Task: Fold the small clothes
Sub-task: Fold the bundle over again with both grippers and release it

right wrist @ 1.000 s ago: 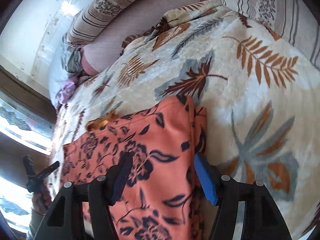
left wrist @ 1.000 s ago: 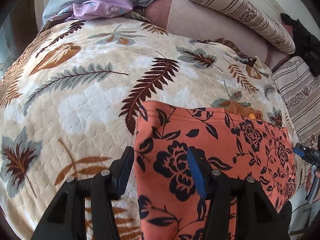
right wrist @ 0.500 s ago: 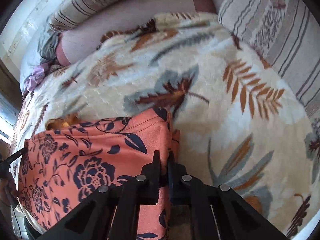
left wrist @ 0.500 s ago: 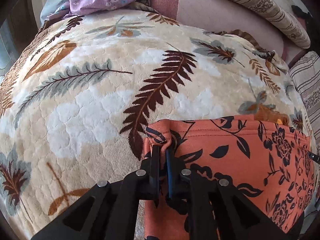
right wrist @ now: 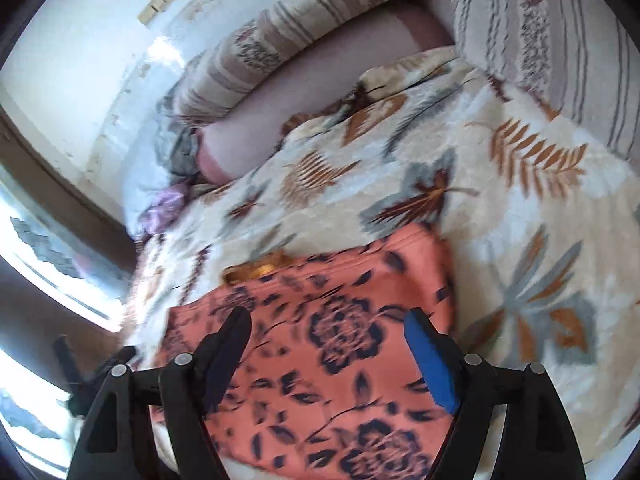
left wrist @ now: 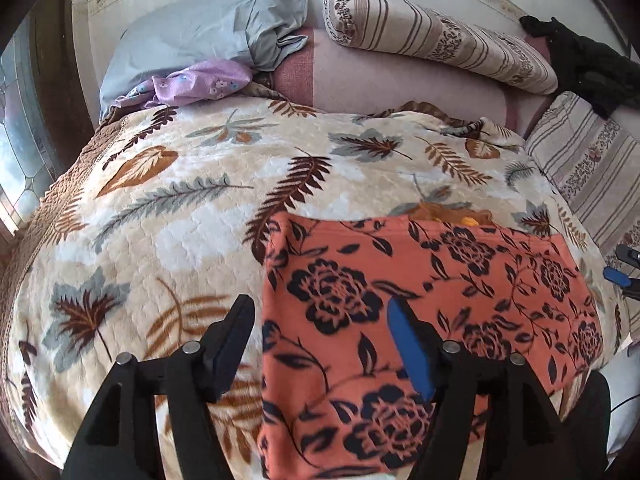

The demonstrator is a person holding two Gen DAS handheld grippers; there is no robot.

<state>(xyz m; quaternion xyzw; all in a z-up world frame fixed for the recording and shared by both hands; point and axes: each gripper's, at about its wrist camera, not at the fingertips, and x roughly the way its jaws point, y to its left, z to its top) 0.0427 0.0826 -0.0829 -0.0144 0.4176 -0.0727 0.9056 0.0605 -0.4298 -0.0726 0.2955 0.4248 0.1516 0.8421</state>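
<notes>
Bed covered by cream leaf-print blanket [left wrist: 168, 216], brown and grey fern motifs. At head end: grey-blue pillow [left wrist: 192, 36], crumpled, against wall. Lilac floral cloth [left wrist: 200, 84] bunched just below pillow, touching blanket edge. Striped bolster [left wrist: 436, 36] lying across pink mattress sheet [left wrist: 384, 80]. Second striped cushion [left wrist: 588, 168] at right edge of bed. Black garment [left wrist: 584, 64] heaped in far right corner, above that cushion. Patterned window glass [left wrist: 20, 160] at left.

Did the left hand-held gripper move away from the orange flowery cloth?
Yes. The left hand-held gripper let go of the orange flowery cloth and pulled back toward the near edge of the leaf-print blanket; its jaws now stand open.
</notes>
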